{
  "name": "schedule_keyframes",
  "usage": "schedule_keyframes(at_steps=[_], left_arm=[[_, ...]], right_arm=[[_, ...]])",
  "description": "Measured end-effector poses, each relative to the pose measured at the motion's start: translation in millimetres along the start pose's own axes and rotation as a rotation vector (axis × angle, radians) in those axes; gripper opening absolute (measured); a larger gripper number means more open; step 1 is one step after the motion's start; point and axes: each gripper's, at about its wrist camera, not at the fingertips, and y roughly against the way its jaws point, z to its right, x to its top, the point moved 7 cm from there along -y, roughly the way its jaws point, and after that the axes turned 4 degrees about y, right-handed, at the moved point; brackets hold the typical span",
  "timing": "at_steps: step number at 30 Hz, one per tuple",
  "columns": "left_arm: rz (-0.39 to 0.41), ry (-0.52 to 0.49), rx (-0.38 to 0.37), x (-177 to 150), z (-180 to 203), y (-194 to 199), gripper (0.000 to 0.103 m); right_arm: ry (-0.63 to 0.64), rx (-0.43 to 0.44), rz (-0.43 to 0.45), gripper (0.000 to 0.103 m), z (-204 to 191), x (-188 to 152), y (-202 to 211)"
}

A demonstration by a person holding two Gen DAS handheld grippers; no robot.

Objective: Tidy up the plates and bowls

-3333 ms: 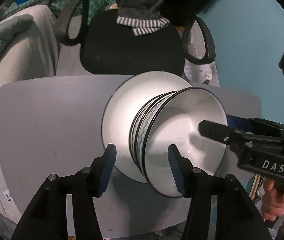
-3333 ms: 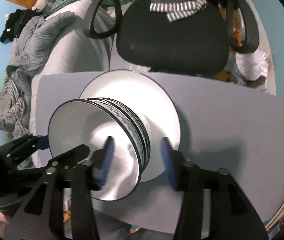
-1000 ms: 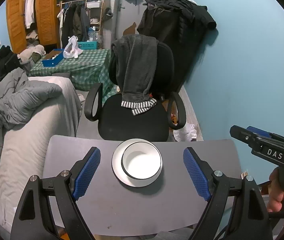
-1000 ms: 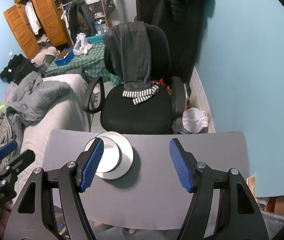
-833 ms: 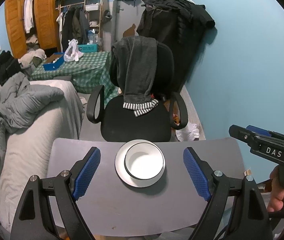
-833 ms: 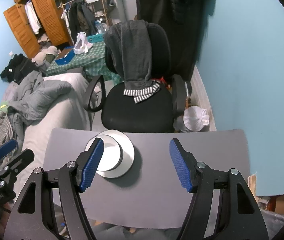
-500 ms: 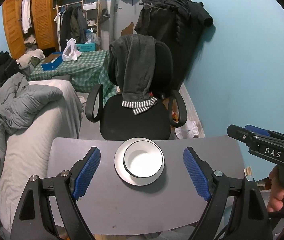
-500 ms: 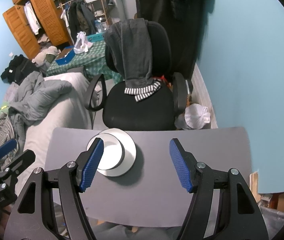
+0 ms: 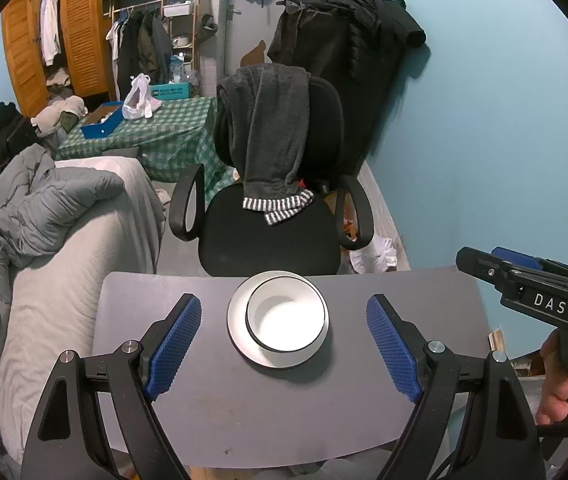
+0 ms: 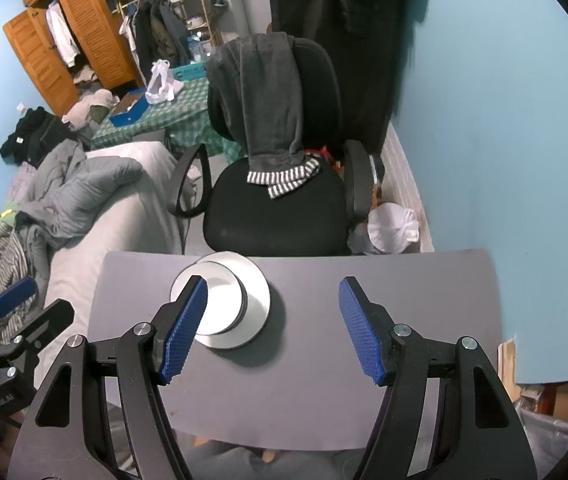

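1. Fingers on both tools are spread wide and hold nothing: the left gripper [image 9: 284, 344] frames the dishes from above the near edge of the table [image 9: 155, 296], and the right gripper [image 10: 271, 326] hangs over the table's middle, its left pad crossing in front of the stack in its own view.
2. Seconds ago both cameras were right down on the dishes, with a bowl tipped on edge between the pads; now both hands have pulled well back and up, and over the last second neither has really moved.
3. Bowls [image 9: 287, 322] now sit nested upright on the plate [image 9: 237, 326], near the far edge of the table, just in front of the black office chair [image 9: 271, 240].
4. Nothing else from the set shows on the table, so I judge the stacking done, or close to it.
5. The person's right hand [image 9: 564, 384] grips the right tool's handle at the edge of the left camera's view, clear of the dishes.
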Motion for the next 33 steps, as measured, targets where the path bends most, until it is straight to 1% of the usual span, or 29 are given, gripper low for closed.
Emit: schedule_keyframes(at_steps=[8,14,19,23,33], left_arm=[[0.001,0.002,0.001,3,-4,1,0.086],[0.002,-0.016,0.026,4,-2,0,0.086],[-0.032,-0.018,0.023,3,1,-4,0.086],[-0.042,0.0,0.026,4,-1,-8,0.086],[-0.039,-0.005,0.031,4,4,-11,0.086]], right_arm=[[0.002,0.003,-0.002,0.067,-3,-2,-1],[0.004,0.004,-0.006,0.067,-6,-2,-1],[0.003,0.004,-0.005,0.067,-5,-1,-1],[0.002,0.005,-0.004,0.067,-5,-1,-1],[0.0,0.006,-0.005,0.067,-5,1,-2]])
